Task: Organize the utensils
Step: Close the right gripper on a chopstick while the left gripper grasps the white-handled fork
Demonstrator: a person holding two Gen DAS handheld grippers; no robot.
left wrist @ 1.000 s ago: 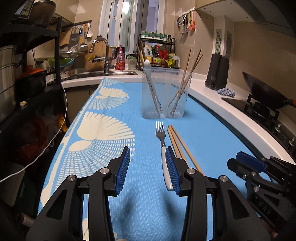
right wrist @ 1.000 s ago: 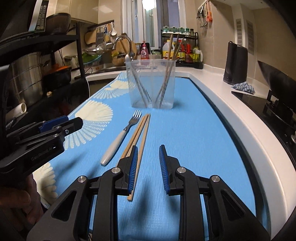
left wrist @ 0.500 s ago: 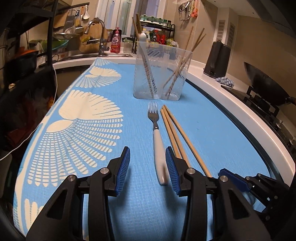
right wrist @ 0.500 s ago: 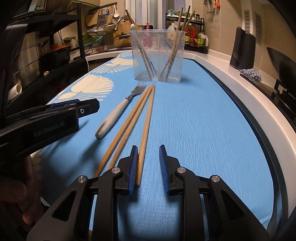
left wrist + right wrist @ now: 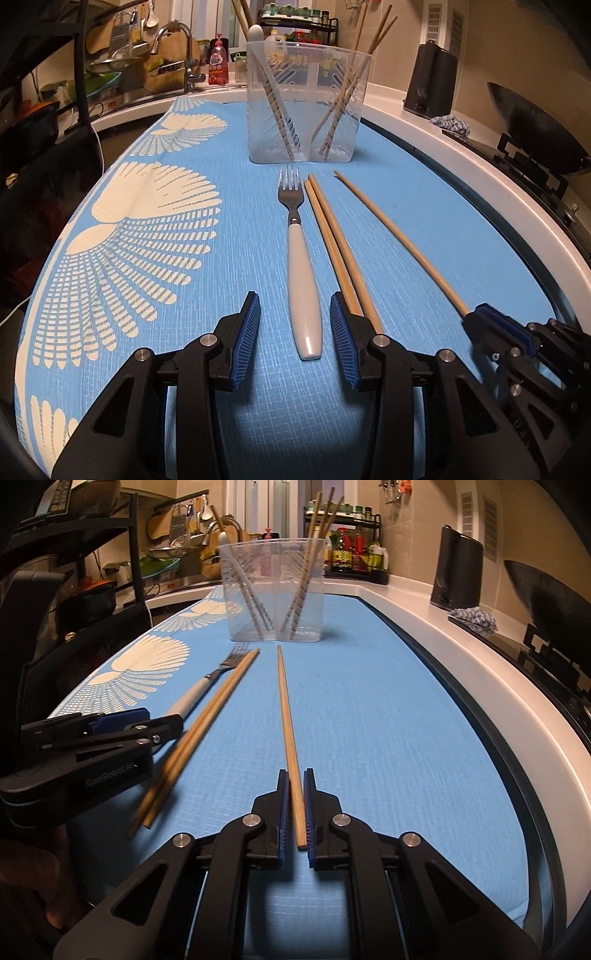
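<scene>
Home kitchen: sink faucet [image 5: 173,48], wok [image 5: 535,129], condiment rack [image 5: 351,550].

The mat [image 5: 406,206] across the middle of both views looks like matt blue woven cloth with a fine grid texture and cream prints. On it lie smooth, matt wooden chopsticks [image 5: 214,709] and a fork [image 5: 301,258] with dull grey metal tines and a glossy white plastic-looking handle. At upper centre stands a clear ribbed plastic holder [image 5: 271,590], and the worktop edge [image 5: 491,686] along the right of the frame looks glossy, smooth and white.
</scene>
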